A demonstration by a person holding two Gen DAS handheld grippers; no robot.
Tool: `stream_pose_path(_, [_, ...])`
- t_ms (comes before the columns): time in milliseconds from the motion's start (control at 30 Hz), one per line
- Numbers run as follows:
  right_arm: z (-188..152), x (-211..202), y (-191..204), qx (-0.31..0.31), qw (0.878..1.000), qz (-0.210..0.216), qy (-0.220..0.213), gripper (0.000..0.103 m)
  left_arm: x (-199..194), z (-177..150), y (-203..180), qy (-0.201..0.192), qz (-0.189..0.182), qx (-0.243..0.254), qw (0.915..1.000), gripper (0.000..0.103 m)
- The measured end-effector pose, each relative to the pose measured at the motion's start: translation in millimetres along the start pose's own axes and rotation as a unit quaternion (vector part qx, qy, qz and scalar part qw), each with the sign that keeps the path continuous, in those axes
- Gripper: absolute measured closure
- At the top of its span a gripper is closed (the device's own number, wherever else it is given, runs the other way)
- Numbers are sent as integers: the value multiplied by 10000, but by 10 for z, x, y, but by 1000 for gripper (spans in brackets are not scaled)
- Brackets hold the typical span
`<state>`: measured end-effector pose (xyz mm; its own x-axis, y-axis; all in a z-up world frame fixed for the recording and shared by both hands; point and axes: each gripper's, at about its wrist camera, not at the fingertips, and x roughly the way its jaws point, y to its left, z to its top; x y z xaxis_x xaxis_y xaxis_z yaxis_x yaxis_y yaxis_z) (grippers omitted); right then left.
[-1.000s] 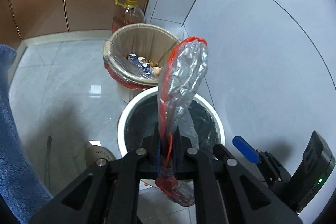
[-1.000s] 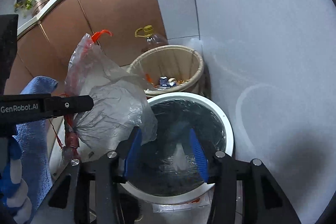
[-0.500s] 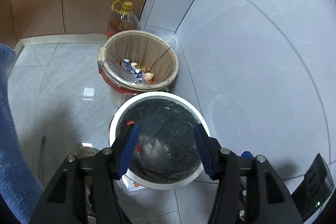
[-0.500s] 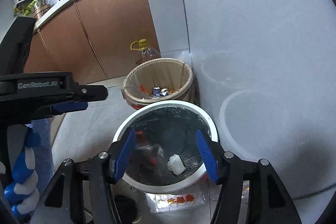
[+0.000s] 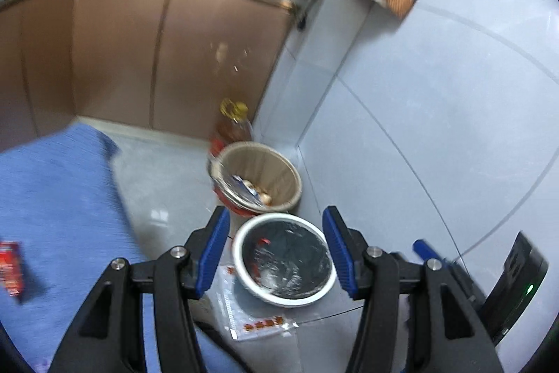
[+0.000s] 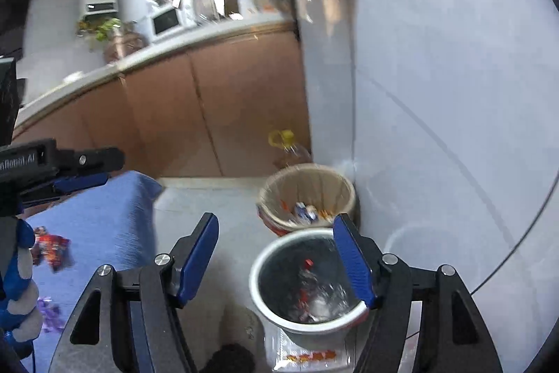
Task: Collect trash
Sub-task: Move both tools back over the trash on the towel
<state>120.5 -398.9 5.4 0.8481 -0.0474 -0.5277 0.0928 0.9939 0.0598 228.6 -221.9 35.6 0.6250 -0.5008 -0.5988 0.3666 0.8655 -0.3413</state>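
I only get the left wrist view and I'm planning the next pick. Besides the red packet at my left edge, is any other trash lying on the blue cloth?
Observer: Yes. The right wrist view shows a small purple wrapper on the blue cloth, nearer the camera than the red packet.
Operator: Is the right gripper carrying anything?
Observer: No. The right gripper has nothing between its fingers, and its jaws are opening.
Operator: How does my left gripper look from outside?
Observer: The left gripper shows side-on at the left edge, with nothing hanging from it.
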Motion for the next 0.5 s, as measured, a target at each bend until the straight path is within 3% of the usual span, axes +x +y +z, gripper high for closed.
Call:
stream_pose_path(233, [164,-422,495,-336,9977,495,-306,35,-1077,-154,280,-653,474,138,9966,49])
stream_pose_path(367, [185,-634,873,-637,9935,855,-394,33,-1710,-326,535,-1087,820,56,9907,35])
stream_pose_path(500, [129,-777,1239,-906,9867,1299,-362,33,-2359,-519,866,-1380,1252,30,9825,34])
